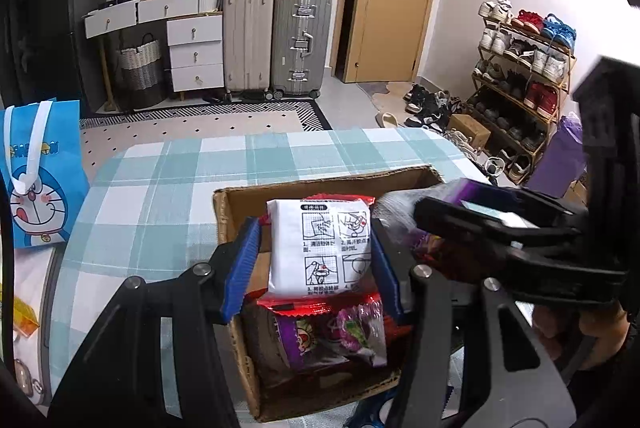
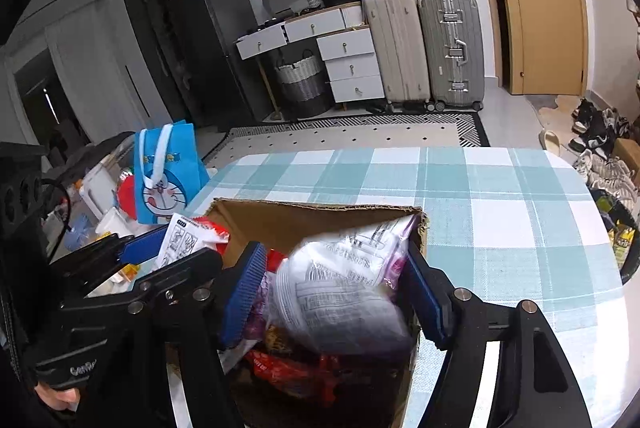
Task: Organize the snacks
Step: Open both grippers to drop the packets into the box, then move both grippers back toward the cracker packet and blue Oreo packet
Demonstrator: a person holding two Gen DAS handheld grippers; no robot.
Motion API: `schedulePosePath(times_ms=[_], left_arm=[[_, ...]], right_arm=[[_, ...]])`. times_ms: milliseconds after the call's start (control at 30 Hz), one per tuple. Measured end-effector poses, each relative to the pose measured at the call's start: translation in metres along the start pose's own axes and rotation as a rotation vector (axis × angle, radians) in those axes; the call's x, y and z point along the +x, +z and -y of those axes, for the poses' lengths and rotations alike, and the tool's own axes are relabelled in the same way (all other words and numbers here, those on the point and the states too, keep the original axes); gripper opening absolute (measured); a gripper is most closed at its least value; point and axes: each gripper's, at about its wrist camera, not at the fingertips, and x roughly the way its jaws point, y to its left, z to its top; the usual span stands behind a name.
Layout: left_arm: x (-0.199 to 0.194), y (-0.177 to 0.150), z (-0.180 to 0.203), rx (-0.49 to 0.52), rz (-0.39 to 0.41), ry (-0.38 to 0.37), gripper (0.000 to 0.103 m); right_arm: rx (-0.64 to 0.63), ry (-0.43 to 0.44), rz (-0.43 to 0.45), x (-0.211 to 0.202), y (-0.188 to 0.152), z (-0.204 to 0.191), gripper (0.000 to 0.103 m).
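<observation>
A cardboard box point(image 1: 236, 212) point(image 2: 320, 218) of snack packets stands on the checked table. My left gripper point(image 1: 316, 264) is shut on a white-backed red packet point(image 1: 320, 248) and holds it over the box; the packet also shows in the right wrist view point(image 2: 188, 240). Purple packets point(image 1: 332, 336) lie under it. My right gripper point(image 2: 336, 292) is shut on a clear, white-printed snack bag point(image 2: 340, 292) over the box's right side, where its image is blurred. Red packets point(image 2: 288, 372) lie below. The right gripper also shows in the left wrist view point(image 1: 480, 228).
A blue Doraemon bag point(image 1: 38, 172) point(image 2: 168, 172) stands left of the table, beside a pile of clutter point(image 2: 104, 204). The checked tablecloth point(image 1: 280, 156) point(image 2: 500, 212) stretches beyond and right of the box. A shoe rack point(image 1: 520, 68) stands at the right; suitcases point(image 1: 276, 40) stand by the far wall.
</observation>
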Motion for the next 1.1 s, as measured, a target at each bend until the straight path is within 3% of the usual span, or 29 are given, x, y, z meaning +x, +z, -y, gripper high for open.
schedulePosePath(times_ms=[67, 133, 233, 300, 400, 467, 767, 1100], left_arm=[[0.001, 0.002, -0.002, -0.008, -0.007, -0.008, 0.053], [0.003, 0.003, -0.002, -0.005, -0.016, -0.005, 0.055], [0.002, 0.003, 0.0, 0.005, -0.025, -0.001, 0.068], [-0.002, 0.002, 0.002, 0.008, -0.022, 0.007, 0.085], [-0.013, -0.002, 0.002, 0.008, -0.016, 0.016, 0.088], [-0.022, -0.006, -0.002, -0.012, -0.021, 0.019, 0.103], [-0.079, -0.033, -0.009, -0.05, 0.011, 0.028, 0.102], [-0.132, -0.083, -0.007, -0.065, 0.002, 0.078, 0.102]], right_arm=[[-0.003, 0.009, 0.017, -0.005, 0.0, 0.002, 0.084], [-0.014, 0.012, 0.032, -0.014, -0.002, 0.002, 0.085], [-0.037, -0.003, 0.03, -0.023, -0.005, 0.001, 0.09], [-0.045, -0.015, 0.026, -0.031, -0.01, 0.001, 0.095], [-0.064, -0.028, 0.024, -0.042, -0.017, 0.001, 0.099], [-0.07, -0.044, 0.019, -0.051, -0.023, 0.0, 0.102], [-0.029, -0.086, 0.003, -0.085, -0.061, 0.004, 0.102], [-0.029, -0.065, -0.059, -0.105, -0.097, -0.007, 0.102]])
